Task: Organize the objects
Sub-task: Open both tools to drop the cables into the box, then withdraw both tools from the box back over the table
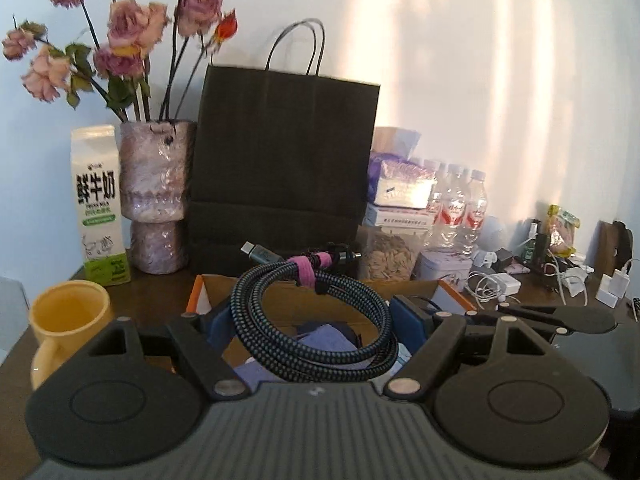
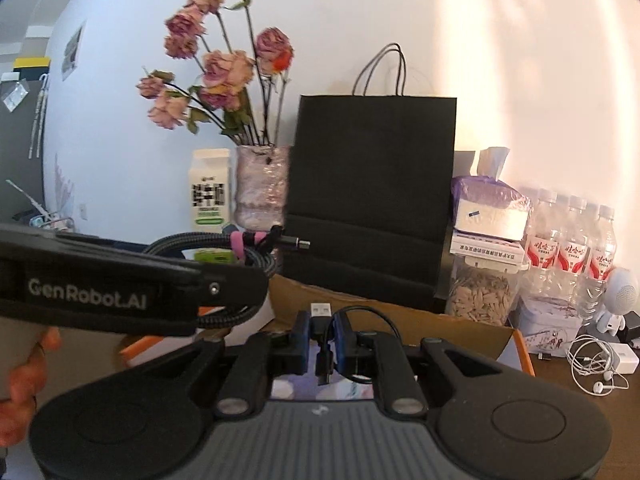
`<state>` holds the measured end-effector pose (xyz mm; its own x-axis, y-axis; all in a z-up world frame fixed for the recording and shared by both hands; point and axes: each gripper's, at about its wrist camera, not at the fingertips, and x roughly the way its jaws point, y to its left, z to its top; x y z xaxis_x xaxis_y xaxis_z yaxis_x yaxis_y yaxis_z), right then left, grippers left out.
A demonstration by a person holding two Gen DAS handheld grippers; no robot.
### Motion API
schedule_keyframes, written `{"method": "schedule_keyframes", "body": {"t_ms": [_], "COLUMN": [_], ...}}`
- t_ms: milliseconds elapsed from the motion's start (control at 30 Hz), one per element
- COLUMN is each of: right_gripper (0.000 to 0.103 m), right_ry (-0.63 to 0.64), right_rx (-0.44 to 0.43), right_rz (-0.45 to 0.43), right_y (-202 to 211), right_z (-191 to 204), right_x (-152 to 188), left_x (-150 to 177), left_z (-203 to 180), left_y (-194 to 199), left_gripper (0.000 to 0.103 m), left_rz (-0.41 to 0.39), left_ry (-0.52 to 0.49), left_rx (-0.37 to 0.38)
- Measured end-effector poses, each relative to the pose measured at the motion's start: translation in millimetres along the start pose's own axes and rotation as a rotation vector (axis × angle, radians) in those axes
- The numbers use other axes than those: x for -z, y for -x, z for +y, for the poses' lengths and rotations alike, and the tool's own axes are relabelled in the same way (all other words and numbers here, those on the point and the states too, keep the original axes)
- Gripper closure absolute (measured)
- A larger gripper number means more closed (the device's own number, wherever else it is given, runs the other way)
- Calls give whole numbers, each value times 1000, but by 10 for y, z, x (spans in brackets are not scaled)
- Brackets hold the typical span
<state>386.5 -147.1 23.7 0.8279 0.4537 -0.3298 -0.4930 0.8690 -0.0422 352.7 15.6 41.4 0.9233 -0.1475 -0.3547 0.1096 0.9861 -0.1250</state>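
Left gripper (image 1: 312, 316) clamps a coiled braided cable (image 1: 316, 320) above the cardboard box (image 1: 416, 289); right gripper (image 2: 320, 344) pinches a thin black cable (image 2: 326, 354). Both look light and floppy; best held at the bundle.

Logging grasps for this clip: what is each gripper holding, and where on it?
Left gripper clamps the coiled braided cable across its loops. Right gripper pinches a thin black USB cable just below its plug.

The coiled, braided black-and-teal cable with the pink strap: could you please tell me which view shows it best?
The left wrist view: the coiled braided cable fills the centre between the left gripper fingers, above the cardboard box. The right wrist view shows only part of it, behind the left gripper's body.
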Motion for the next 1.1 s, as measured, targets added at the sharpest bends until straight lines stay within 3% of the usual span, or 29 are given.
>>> {"method": "schedule_keyframes", "body": {"t_ms": [133, 200, 267, 333, 400, 800, 967, 1100], "right_gripper": [91, 90, 72, 29, 10, 8, 8, 16], "right_ry": [-9, -22, -34, -45, -56, -70, -57, -44], "right_rx": [3, 0, 4, 17, 32, 50, 33, 4], "right_rz": [15, 19, 24, 23, 20, -2, 23, 67], "right_y": [-199, -249, -271, -264, -250, 132, 394, 542], "right_z": [-100, -140, -177, -199, -214, -137, -47, 34], "right_x": [21, 26, 31, 44, 53, 97, 232, 375], "left_x": [22, 22, 21, 10, 9, 110, 299, 524], "left_z": [43, 66, 75, 65, 64, 190, 380, 585], "left_y": [-188, -223, -217, -216, -203, 268, 529, 674], "left_gripper": [19, 5, 0, 0, 0, 0, 0, 0], "left_rz": [5, -19, -51, -50, -48, -13, 46, 125], "left_ry": [-5, 6, 19, 15, 15, -6, -29, -40], "left_rx": [-16, -28, -54, -71, -69, -90, -138, -188]}}
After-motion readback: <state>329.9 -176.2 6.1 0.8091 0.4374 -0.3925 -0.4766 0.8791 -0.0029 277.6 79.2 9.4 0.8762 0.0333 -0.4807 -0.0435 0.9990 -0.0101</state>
